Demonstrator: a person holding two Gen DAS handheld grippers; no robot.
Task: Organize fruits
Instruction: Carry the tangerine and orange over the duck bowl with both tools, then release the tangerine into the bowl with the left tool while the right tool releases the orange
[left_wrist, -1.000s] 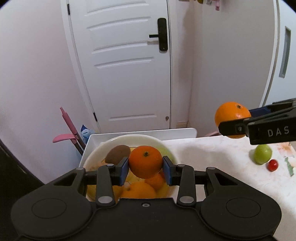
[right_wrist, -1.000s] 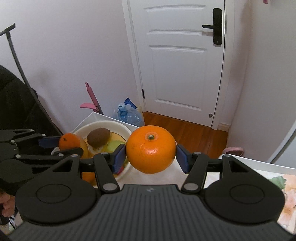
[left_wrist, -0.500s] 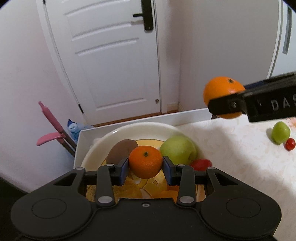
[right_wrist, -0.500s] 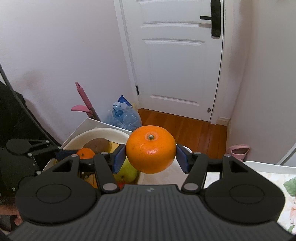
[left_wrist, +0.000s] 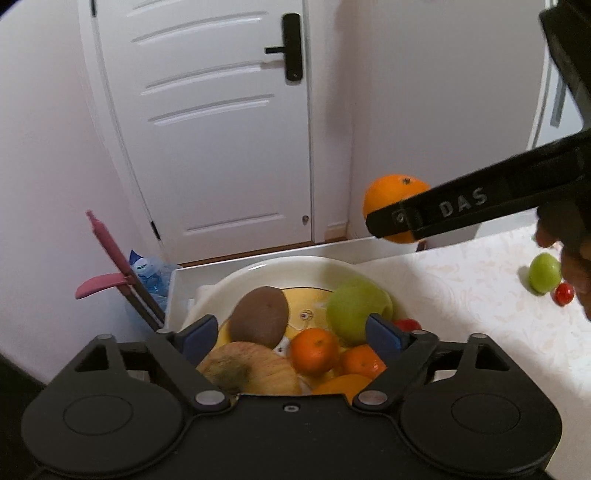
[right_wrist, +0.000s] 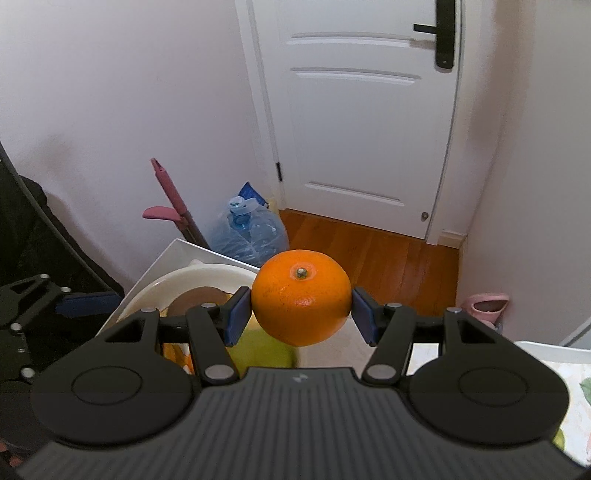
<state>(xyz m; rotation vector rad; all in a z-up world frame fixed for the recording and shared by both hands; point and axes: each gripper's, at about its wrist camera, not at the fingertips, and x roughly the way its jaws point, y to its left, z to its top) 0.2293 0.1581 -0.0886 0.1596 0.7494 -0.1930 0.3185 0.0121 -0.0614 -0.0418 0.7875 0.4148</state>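
Note:
A cream bowl (left_wrist: 280, 267) at the table's far left corner holds a kiwi (left_wrist: 260, 317), a green apple (left_wrist: 354, 310), a reddish apple (left_wrist: 251, 371), small tangerines (left_wrist: 314, 349) and a red tomato (left_wrist: 406, 325). My left gripper (left_wrist: 291, 334) hovers over the bowl, its jaws opening, pads clear of every fruit; the small tangerine lies in the bowl below them. My right gripper (right_wrist: 300, 309) is shut on a large orange (right_wrist: 301, 295), held in the air right of the bowl (right_wrist: 207, 275); the same orange (left_wrist: 391, 195) shows in the left wrist view.
A small green fruit (left_wrist: 543, 273) and a cherry tomato (left_wrist: 564, 293) lie on the floral tablecloth (left_wrist: 461, 295) at the right, by a person's hand (left_wrist: 576, 266). Beyond the table edge are a white door (right_wrist: 369, 110), a water jug (right_wrist: 247, 229) and a pink handle (right_wrist: 166, 195).
The left gripper's jaws went from shut on the small tangerine to wide apart, and the tangerine now lies in the bowl. The right gripper carried the large orange closer to the bowl.

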